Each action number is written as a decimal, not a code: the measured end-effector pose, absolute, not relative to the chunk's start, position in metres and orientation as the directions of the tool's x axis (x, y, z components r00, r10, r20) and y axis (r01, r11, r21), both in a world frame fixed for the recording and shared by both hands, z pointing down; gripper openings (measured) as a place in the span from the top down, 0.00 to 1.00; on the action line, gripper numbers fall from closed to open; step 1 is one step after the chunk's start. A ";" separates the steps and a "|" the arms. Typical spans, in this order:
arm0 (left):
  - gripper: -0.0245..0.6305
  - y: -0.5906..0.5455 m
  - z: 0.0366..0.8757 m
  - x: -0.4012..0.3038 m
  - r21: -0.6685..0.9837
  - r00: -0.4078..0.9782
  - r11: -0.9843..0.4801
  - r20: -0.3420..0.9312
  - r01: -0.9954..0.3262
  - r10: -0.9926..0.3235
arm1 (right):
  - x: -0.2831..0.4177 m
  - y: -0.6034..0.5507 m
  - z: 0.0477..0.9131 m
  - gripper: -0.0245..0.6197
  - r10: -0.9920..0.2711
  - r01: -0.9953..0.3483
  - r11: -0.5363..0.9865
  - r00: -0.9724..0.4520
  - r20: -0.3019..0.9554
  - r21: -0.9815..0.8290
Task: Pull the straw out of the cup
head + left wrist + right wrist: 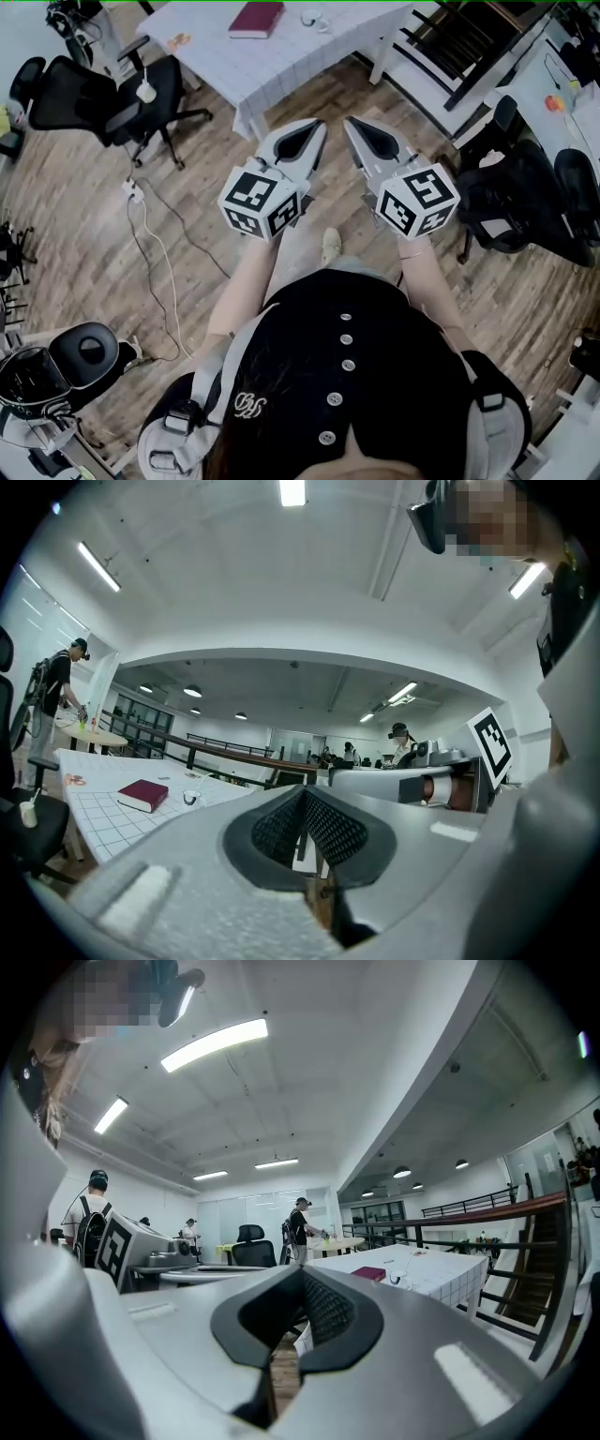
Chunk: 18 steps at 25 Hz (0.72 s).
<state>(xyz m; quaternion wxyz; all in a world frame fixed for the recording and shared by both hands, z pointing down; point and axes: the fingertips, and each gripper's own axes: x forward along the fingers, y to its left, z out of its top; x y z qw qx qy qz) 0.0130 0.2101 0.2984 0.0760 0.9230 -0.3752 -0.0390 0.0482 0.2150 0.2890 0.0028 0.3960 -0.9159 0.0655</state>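
The thin pale straw stands in the small pale cup, leaning out over its rim; the cup sits on the white table with a grid-lined cloth, in the far part of the tabletop as the head view frames it, nearer the table's right edge than its left. Just beside the cup, on its left, a dark red hardback book lies flat; a small orange item lies near the table's left edge, too small to identify.

Both grey two-jaw tools are well short of the table, over the wood-plank floor, side by side and pointing level at the table's near corner. The left gripper has its ribbed black pads pressed together at the tips with nothing between them; the right gripper is likewise closed on nothing, pads meeting. In the left gripper view the cup shows to the left of the closed jaws; in the right gripper view it shows to their right.

Black office chairs stand left of the table and others at the right; a white cable trails over the floor. In the right gripper view a person with a backpack stands at a distant table.
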 end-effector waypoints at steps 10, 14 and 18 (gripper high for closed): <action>0.97 0.116 0.299 0.043 0.208 0.689 -0.681 -0.043 -0.702 -0.724 | 0.067 0.125 0.294 0.96 -0.685 -0.684 0.715 -0.727 0.052 -0.143; 0.97 0.098 0.310 0.045 0.238 0.680 -0.666 -0.028 -0.707 -0.733 | 0.073 0.108 0.304 0.96 -0.679 -0.677 0.714 -0.732 0.058 -0.178; 0.97 0.078 0.317 0.052 0.251 0.686 -0.665 -0.006 -0.704 -0.728 | 0.082 0.090 0.315 0.96 -0.683 -0.681 0.702 -0.726 0.075 -0.208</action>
